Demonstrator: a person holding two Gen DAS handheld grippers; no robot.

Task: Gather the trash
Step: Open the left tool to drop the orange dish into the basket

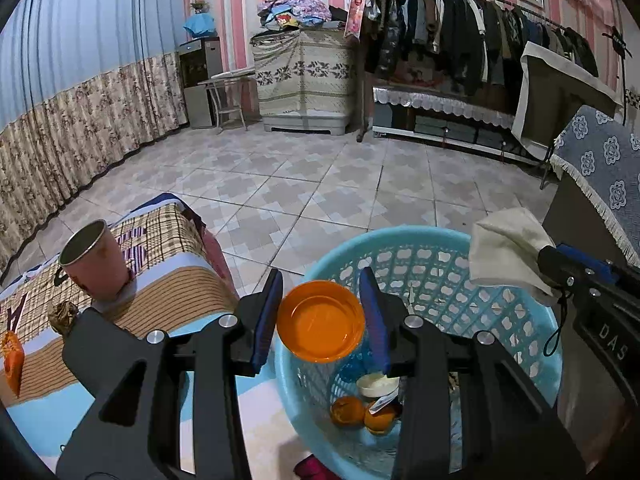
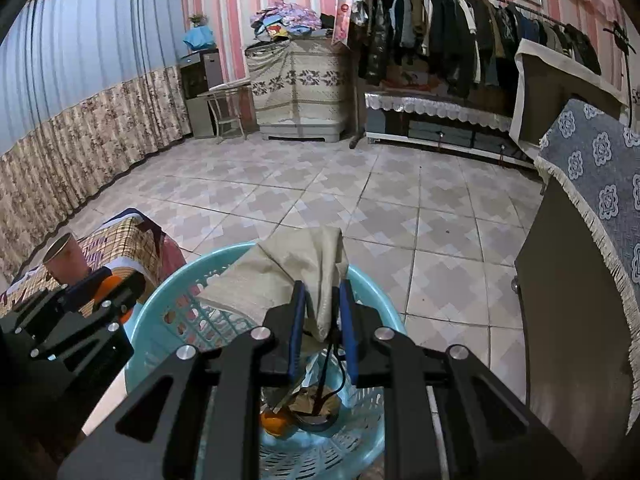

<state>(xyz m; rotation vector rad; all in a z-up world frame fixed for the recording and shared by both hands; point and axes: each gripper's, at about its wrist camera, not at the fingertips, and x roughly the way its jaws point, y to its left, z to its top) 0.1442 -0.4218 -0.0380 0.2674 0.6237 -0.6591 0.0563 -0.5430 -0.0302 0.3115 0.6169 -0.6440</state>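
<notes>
A light blue plastic basket stands on the floor beside the table; it also shows in the right wrist view. My left gripper is shut on an orange bowl and holds it over the basket's left rim. My right gripper is shut on a beige cloth and holds it over the basket; the cloth shows in the left wrist view. Orange peels and a small white cup lie in the basket's bottom.
A pink cup stands on the patterned tablecloth at left, with a crumpled brown scrap and an orange wrapper near it. A dark cabinet with a blue cover stands at right. Tiled floor lies beyond.
</notes>
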